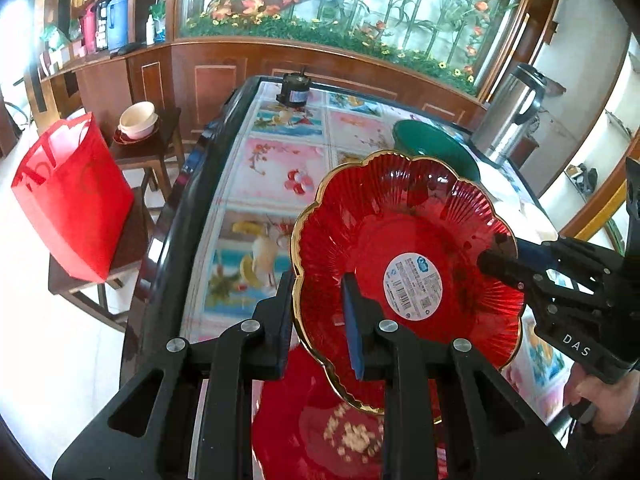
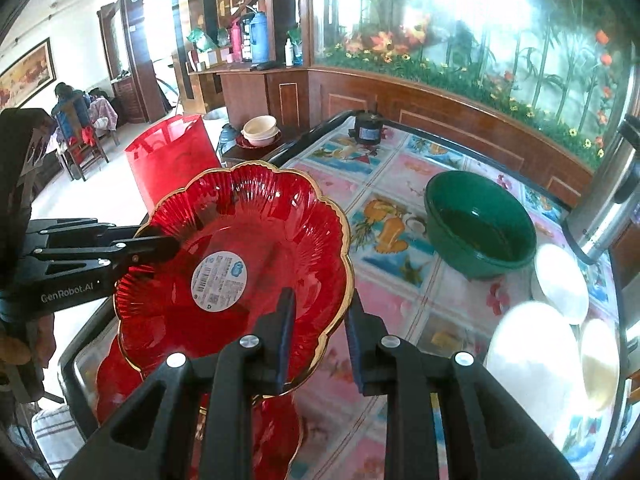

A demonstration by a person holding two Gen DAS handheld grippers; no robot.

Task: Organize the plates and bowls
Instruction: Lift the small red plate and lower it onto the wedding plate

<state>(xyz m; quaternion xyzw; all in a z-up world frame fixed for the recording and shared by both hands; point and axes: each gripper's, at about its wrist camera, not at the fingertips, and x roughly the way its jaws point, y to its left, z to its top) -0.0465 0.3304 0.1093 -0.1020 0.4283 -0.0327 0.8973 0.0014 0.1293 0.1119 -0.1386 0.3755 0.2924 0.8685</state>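
We hold a scalloped red glass plate with a gold rim tilted in the air above the counter, which is covered with a flowery, fruit-printed cloth. Our left tongs are narrowed onto the plate's near rim, one blue pad over the inner face and the other finger behind the edge. Our right tongs pinch the opposite rim the same way, so the plate hangs between the two tools. In the left wrist view the right tool's body reads "DAS"; in the right wrist view the left tool's arm reads "GenRobot.AI". A round white sticker with a barcode, a QR square and a small blue logo sits at the plate's centre; its fine print is too small for us to read.

Beneath the lifted plate lies a second red plate on the counter, with pale crumbs on it. Further along the counter stands a dark green plastic bowl, empty, and near it, to the right, several white plates. Past the far left corner of the counter a cream bowl stack sits on a red saucer on a wooden stool, beside a red shopping bag whose lettering we cannot make out.
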